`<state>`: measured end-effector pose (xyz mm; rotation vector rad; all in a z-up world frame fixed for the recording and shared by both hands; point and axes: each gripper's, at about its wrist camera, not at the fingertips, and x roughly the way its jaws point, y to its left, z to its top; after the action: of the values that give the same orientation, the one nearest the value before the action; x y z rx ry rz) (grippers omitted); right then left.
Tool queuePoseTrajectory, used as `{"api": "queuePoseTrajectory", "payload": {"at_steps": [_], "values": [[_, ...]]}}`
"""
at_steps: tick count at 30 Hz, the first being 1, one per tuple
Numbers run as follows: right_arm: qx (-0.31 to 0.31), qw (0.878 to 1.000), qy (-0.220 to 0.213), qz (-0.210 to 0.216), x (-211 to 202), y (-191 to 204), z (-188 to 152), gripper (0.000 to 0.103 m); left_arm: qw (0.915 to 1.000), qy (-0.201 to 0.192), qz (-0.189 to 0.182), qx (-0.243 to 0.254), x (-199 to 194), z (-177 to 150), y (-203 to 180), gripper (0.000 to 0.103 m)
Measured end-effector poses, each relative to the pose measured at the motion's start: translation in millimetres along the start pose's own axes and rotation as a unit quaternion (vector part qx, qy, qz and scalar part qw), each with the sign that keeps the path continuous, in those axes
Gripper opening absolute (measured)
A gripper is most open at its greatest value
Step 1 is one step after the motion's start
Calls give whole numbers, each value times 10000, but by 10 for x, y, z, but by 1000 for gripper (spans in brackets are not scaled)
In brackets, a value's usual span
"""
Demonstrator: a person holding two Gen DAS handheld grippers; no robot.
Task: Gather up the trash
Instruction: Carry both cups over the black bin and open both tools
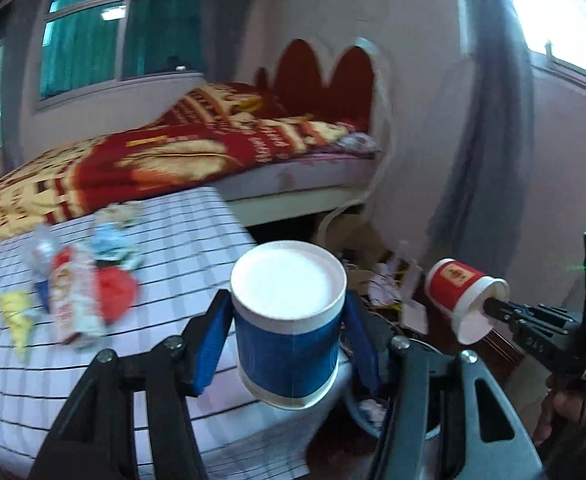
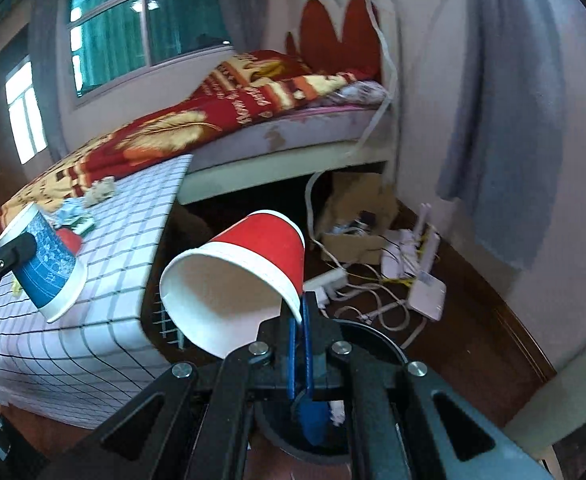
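Two paper cups are counted: one blue paper cup [image 1: 289, 322] between the left tongs, one red paper cup [image 2: 239, 278] pinched at the rim by the right tongs. Roughly five crumpled wrappers [image 1: 75, 304] are seen on the checked tablecloth [image 1: 165, 240], left of the left tongs; blurred, count uncertain.

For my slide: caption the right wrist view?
Right gripper pinches red paper cup by its rim above dark bin.

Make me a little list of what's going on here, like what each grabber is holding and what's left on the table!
left hand-held gripper: shut on blue paper cup, bottom end towards the camera
right hand-held gripper: shut on red paper cup's rim, cup tipped sideways
table: checked cloth, wrappers and scraps left on it
below grippers: dark bin, partly hidden
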<state>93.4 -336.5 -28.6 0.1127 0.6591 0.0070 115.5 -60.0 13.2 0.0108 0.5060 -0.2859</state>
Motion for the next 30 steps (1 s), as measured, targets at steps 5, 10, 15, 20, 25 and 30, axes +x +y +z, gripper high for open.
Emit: {"api": "queuePoseTrajectory", "payload": {"at_steps": [5, 10, 15, 20, 25, 30], "values": [[123, 9996, 140, -230, -27, -331, -137, 4, 9984, 182, -484, 248, 192, -67, -432, 57], [206, 9983, 357, -408, -3, -630, -286, 4, 9946, 451, -839, 417, 386, -197, -803, 57], [338, 9965, 585, -490, 87, -859, -475, 4, 9908, 728, -991, 556, 586, -361, -1038, 57], [315, 9951, 819, -444, 284, -921, -599, 4, 9877, 912, -1119, 596, 769, -495, -1158, 57], [289, 9932, 1059, -395, 480, -953, -700, 4, 9831, 1235, -1215, 597, 1018, -669, -1211, 58], [225, 9890, 1425, -326, 813, -986, -801, 4, 9783, 1534, -1284, 532, 1283, -788, -1208, 58]]}}
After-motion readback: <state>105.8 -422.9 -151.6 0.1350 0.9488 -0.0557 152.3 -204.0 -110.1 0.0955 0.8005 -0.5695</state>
